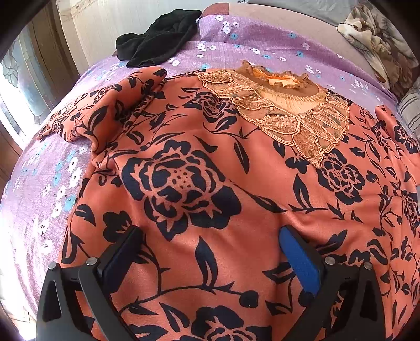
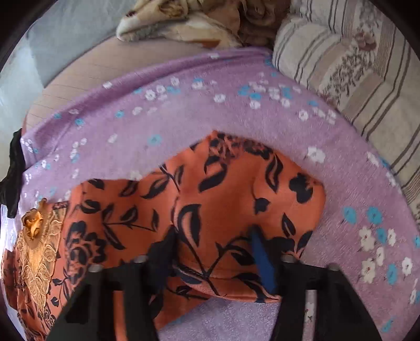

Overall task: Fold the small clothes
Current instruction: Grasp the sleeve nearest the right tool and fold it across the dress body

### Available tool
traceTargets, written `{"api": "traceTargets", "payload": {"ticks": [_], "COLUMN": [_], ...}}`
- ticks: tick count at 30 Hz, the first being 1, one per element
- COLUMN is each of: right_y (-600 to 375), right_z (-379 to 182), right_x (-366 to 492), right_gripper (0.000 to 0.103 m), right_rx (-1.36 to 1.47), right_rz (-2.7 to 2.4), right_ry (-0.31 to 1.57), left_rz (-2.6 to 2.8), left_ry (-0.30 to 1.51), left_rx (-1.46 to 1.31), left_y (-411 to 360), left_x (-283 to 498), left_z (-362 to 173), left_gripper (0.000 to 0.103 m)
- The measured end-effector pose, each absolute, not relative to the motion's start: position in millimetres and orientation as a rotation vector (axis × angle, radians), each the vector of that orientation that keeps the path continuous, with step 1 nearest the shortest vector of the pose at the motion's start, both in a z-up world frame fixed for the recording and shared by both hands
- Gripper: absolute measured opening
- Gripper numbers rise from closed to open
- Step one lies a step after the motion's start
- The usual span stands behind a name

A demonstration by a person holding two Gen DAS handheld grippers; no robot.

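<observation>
An orange top with a black flower print [image 1: 210, 170] lies face up on the purple flowered bedspread [image 1: 249, 42]. It has a tan lace collar [image 1: 288, 105]. Its left sleeve [image 1: 105, 110] lies bunched out to the side. My left gripper [image 1: 210, 236] is open, with its jaws wide apart, low over the body of the top. In the right wrist view, my right gripper [image 2: 212, 236] is open around a raised fold of the right sleeve [image 2: 223, 199]. The fabric lies between the fingers. The collar shows at the left edge [image 2: 36, 236].
A black garment [image 1: 157, 36] lies at the far left of the bed. A beige flowered blanket [image 2: 189, 23] and a striped pillow [image 2: 354, 73] lie at the head of the bed. A window and a dark wooden frame [image 1: 31, 78] stand to the left.
</observation>
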State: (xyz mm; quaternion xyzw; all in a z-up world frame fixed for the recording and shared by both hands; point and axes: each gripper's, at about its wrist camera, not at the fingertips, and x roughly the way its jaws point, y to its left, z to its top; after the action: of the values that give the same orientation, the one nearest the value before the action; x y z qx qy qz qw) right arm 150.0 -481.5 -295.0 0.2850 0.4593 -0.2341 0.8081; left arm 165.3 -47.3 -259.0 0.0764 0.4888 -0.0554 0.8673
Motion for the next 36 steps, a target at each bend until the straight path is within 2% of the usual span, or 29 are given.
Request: {"api": "traceTargets", "payload": {"ticks": [1, 2, 3, 6, 10, 14, 16, 17, 18, 19, 20, 24, 28, 29, 30, 33, 35, 36], "right_y": [-484.7, -487.7, -491.0, -488.8, -456.2, -390.3, -351.9, -335.1, -321.4, -311.2, -306.6, -321.7, -337.1, -337.3, -340.3, -341.1, -339.8, -340.3], "right_z": [-295.8, -291.2, -285.0, -254.3, -218.8, -207.2, -216.9, -225.1, -234.0, -243.0, -251.3, -266.1, -247.9, -247.0, -248.1, -260.5, -269.1, -271.2], "right_x": [147.4, 143.9, 138.8, 118.0, 104.6, 121.0, 136.4, 144.3, 151.8, 157.8, 160.1, 154.2, 127.3, 119.0, 107.8, 98.9, 104.4, 106.9], "right_gripper": [0.028, 0.016, 0.014, 0.013, 0.013, 0.014, 0.019, 0.031, 0.058, 0.071, 0.077, 0.077, 0.074, 0.069, 0.057, 0.048, 0.043, 0.043], "right_rx": [0.604, 0.603, 0.627, 0.73, 0.907, 1.022, 1.075, 1.106, 1.132, 1.159, 1.197, 1.298, 1.199, 1.185, 1.185, 1.192, 1.168, 1.153], "right_rz": [-0.518, -0.524, -0.518, -0.401, -0.017, 0.326, 0.427, 0.46, 0.488, 0.501, 0.491, 0.445, 0.313, 0.281, 0.265, 0.21, 0.181, 0.17], "right_ry": [0.967, 0.948, 0.92, 0.756, 0.564, 0.534, 0.589, 0.626, 0.666, 0.703, 0.716, 0.683, 0.709, 0.716, 0.718, 0.768, 0.803, 0.807], "left_rz": [-0.116, -0.116, -0.115, -0.116, -0.123, -0.134, -0.148, -0.155, -0.164, -0.177, -0.195, -0.275, -0.396, -0.422, -0.441, -0.487, -0.496, -0.5], "left_ry": [1.031, 1.042, 1.05, 1.015, 0.881, 0.832, 0.841, 0.844, 0.844, 0.847, 0.854, 0.906, 0.951, 0.96, 0.972, 0.991, 1.015, 1.034], "left_rx": [0.158, 0.159, 0.166, 0.184, 0.177, 0.113, 0.095, 0.09, 0.084, 0.073, 0.058, -0.02, -0.117, -0.13, -0.128, -0.138, -0.124, -0.115], "left_y": [-47.1, -47.5, -48.0, -49.6, -50.2, -43.5, -41.3, -40.8, -41.1, -40.3, -41.4, -44.5, -53.4, -58.0, -63.9, -81.1, -96.5, -104.3], "left_x": [166.0, 167.0, 167.8, 166.0, 156.3, 153.8, 154.9, 154.3, 154.3, 154.8, 154.5, 156.3, 158.0, 159.0, 160.6, 167.7, 177.2, 182.8], "left_z": [-258.4, -257.6, -256.5, -247.8, -224.3, -213.6, -214.5, -214.7, -215.3, -215.4, -216.2, -221.8, -225.3, -225.4, -225.2, -224.3, -227.1, -230.1], "left_gripper": [0.103, 0.103, 0.103, 0.103, 0.103, 0.103, 0.103, 0.103, 0.103, 0.103, 0.103, 0.103, 0.103, 0.103, 0.103, 0.103, 0.097, 0.083]}}
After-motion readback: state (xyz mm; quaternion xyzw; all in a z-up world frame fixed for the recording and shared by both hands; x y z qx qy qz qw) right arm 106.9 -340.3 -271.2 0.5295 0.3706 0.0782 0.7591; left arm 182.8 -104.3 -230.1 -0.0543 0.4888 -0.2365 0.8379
